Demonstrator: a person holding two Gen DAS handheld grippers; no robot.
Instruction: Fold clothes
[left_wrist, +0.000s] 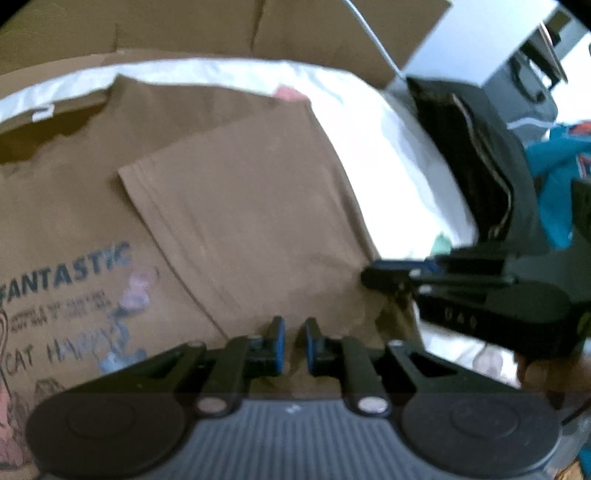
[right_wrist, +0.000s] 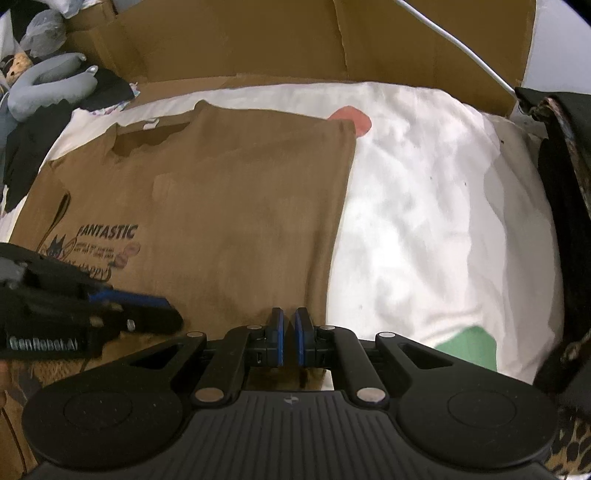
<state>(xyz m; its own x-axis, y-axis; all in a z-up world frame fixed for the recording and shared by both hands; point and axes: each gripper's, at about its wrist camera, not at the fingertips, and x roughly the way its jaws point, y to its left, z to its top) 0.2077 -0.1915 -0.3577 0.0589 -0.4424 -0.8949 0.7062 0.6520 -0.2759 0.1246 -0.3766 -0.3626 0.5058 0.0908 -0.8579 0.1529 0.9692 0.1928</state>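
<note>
Left wrist view, shirt: A brown T-shirt (left_wrist: 92, 206) lies front-up on a white bed sheet (left_wrist: 388, 155). Its collar is at the upper left of this view. Its print, reading "FANTASTIC", is at the lower left.
Left wrist view, fold done: One side of the shirt is already turned in over the body. The sleeve (left_wrist: 236, 221) lies flat on top, its stitched hem slanting across the chest.
Left wrist view, my left gripper (left_wrist: 294, 345): My jaws stand a little apart with nothing between them, low over the shirt near its bottom.
Left wrist view, my right gripper (left_wrist: 388, 275): It comes in from the right at the folded edge. I cannot tell from here how its jaws stand.
Right wrist view, shirt: The same shirt fills the left half of the sheet, and bare sheet (right_wrist: 424, 206) lies to the right.
Right wrist view, axis: The long axis runs from the collar at the far end to the hem near me. The folded edge makes a straight line along that axis.
Right wrist view, my right gripper (right_wrist: 289, 341): The jaws are nearly closed at the lower corner of the folded edge. I cannot tell whether they pinch cloth.
Right wrist view, my left gripper (right_wrist: 162, 314): It enters from the left, low over the shirt.
Left to do, my judgement: The other side is not yet turned in, and the shirt is not yet folded across its length.
</note>
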